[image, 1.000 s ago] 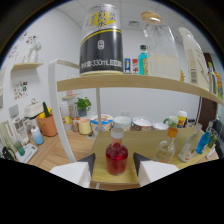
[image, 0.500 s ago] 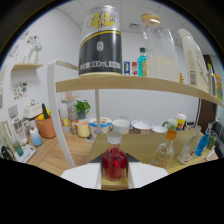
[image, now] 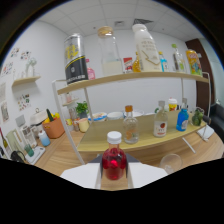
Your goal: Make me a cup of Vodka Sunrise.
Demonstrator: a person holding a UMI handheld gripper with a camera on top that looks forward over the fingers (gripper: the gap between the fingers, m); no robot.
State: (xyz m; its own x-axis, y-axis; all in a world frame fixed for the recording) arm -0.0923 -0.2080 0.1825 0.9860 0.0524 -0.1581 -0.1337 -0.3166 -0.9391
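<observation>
A small bottle of red liquid (image: 114, 164) with a white cap stands upright between my fingers, and my gripper (image: 114, 175) is shut on it, the white pads (image: 81, 175) pressing at both sides. An empty clear glass (image: 171, 162) stands on the wooden table just ahead and to the right of the fingers. Beyond the red bottle, the low wooden shelf (image: 100, 146) carries a clear bottle with a brown cap (image: 131, 126), a red-labelled bottle (image: 161, 123) and a blue bottle (image: 182, 120).
The upper shelf (image: 150, 77) holds a black can (image: 76, 61), a tall glass bottle (image: 110, 53) and a white bottle (image: 145, 47). An orange pot (image: 53, 128), a small plant (image: 81, 109) and jars stand to the left. White shelf posts (image: 67, 125) rise ahead on the left.
The view has swung right and pulled back: the black can shifted left, and the row of bottles and the empty glass came into sight. The red bottle stays held.
</observation>
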